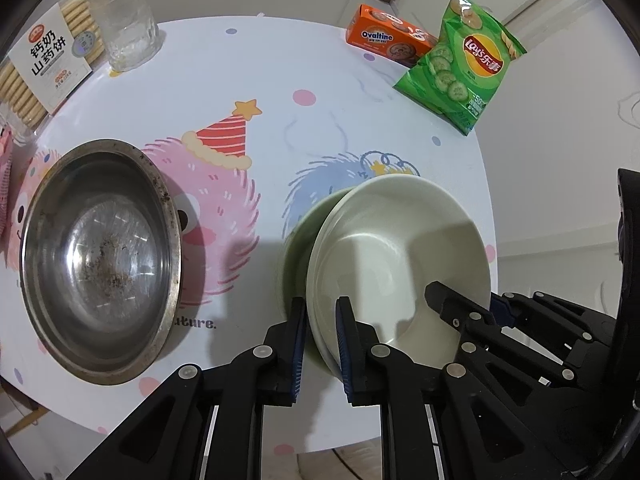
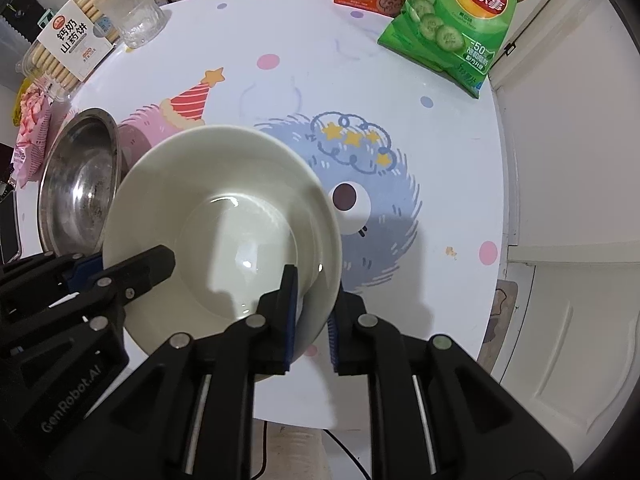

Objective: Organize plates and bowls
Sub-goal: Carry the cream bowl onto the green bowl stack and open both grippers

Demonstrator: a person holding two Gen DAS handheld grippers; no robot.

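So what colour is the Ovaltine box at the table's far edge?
Orange, with white lettering on a dark label. The Ovaltine box shows best in the left wrist view.

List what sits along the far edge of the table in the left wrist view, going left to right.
Biscuit pack → clear glass → orange Ovaltine box → green Lay's chip bag.
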